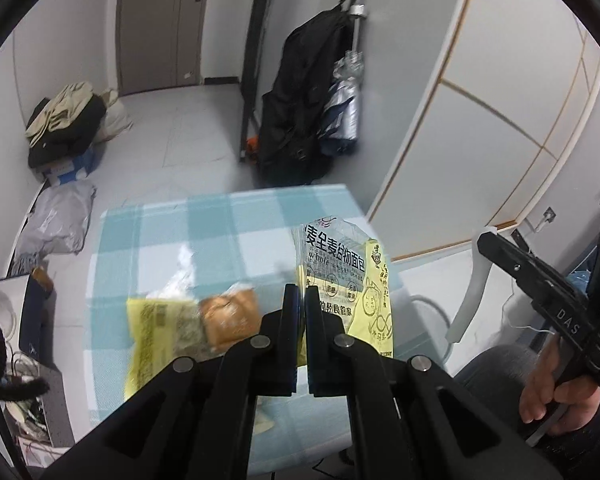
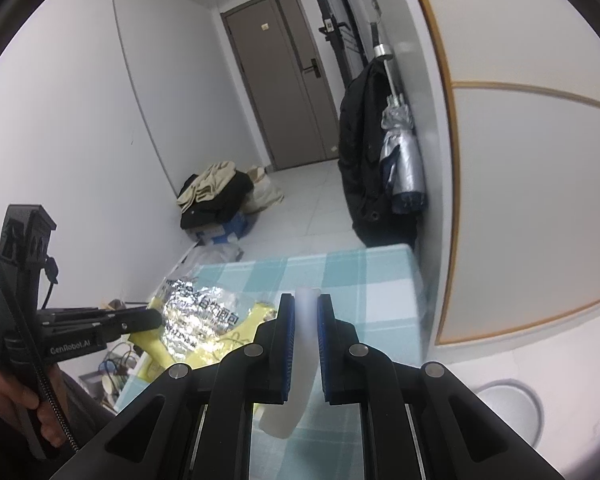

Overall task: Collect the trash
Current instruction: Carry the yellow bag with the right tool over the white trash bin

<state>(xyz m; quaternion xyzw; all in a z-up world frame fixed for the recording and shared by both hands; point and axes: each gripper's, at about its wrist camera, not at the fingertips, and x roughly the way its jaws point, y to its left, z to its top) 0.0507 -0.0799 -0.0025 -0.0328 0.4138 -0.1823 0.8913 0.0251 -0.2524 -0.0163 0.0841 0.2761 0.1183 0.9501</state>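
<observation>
1. Trash items here are a yellow-and-clear bread wrapper (image 1: 340, 276) and a white plastic strip (image 2: 306, 344); both are clear of the checked tablecloth (image 1: 220, 220), each carried by one gripper.
2. Left gripper (image 1: 301, 296): jaws clenched on the wrapper's lower edge. The bag stands up beyond the fingertips and is supported nowhere else.
3. Right gripper (image 2: 304, 312): jaws clamped on the strip, which runs lengthwise between the blue pads (image 2: 288, 320) and projects past both ends.
4. A packaged bun (image 1: 228, 316) in a second yellow wrapper (image 1: 156, 332) lies on the cloth, uncollected.
5. Risk: thin film held at one edge may slide out of the pads if the left hand swings or tilts sharply.
6. Risk: the smooth, curved strip may pivot or slip along the pads.
7. Risk: with both grippers occupied, the remaining packet likely cannot be lifted before one load is deposited. No bin is identifiable in either view.
</observation>
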